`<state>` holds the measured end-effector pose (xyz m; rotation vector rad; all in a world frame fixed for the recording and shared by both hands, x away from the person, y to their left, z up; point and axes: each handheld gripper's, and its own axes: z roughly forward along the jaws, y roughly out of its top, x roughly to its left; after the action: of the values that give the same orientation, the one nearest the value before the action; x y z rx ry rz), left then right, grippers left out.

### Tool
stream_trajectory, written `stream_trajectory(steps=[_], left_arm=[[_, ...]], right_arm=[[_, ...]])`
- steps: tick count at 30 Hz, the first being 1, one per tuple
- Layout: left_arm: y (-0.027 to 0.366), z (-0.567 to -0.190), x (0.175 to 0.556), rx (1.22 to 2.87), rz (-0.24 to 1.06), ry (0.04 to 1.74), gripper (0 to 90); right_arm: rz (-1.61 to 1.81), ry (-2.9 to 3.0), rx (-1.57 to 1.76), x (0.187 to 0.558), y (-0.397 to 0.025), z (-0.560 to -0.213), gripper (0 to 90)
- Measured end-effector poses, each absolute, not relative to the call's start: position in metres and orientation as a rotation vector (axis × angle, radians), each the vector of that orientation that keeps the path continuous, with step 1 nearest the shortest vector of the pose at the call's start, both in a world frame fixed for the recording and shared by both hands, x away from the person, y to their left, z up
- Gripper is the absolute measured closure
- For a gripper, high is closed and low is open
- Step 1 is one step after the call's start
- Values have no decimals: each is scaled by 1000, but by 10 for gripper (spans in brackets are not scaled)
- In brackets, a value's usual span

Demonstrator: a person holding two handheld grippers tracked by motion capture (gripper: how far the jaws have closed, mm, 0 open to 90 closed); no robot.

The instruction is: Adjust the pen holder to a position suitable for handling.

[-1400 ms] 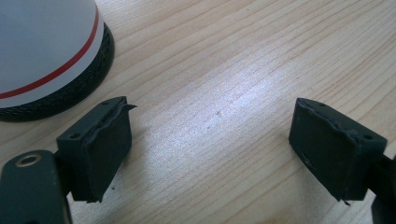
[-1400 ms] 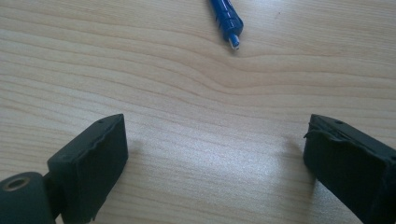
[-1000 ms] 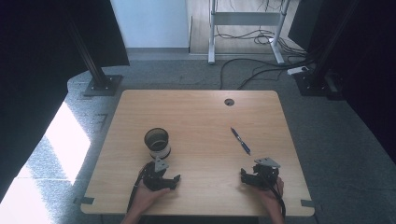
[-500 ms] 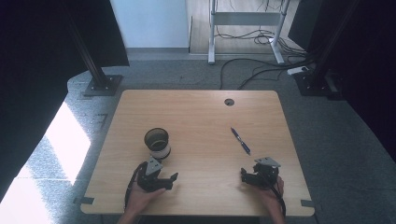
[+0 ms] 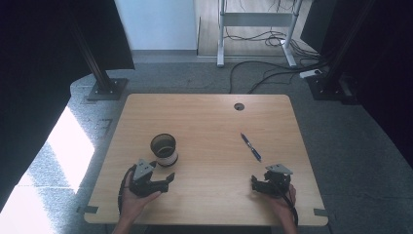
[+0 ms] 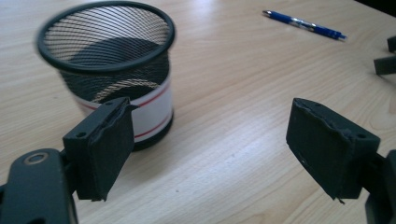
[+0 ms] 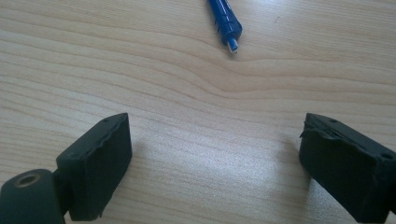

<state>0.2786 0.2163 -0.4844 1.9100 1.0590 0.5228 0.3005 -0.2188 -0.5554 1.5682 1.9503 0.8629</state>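
Nearest, at the front edge of the wooden bench [image 5: 204,112], the person holds a hand-held gripper in each hand. The left hand-held gripper [image 5: 168,179] has its jaws spread wide with nothing between them, and it sits low over the bench, pointing toward the right. The right hand-held gripper [image 5: 254,184] is likewise spread wide and holds nothing; bare wood lies between its jaws in the right gripper view. Just beyond the left hand-held gripper stands a black mesh cup [image 5: 164,149], upright, with a white band edged in red near its base, close to the left jaw but apart from it. Farther out, ahead of the right hand-held gripper, a blue pen [image 5: 251,147] lies flat on the bench, well apart from the mesh cup.
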Motion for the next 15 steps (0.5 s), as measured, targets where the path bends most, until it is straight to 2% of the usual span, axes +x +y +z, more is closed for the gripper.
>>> stream_trajectory(steps=[15], left_arm=[[241, -479, 286, 1849, 552, 1148, 147]], right_arm=[[865, 1940, 1573, 300, -220, -555, 114]])
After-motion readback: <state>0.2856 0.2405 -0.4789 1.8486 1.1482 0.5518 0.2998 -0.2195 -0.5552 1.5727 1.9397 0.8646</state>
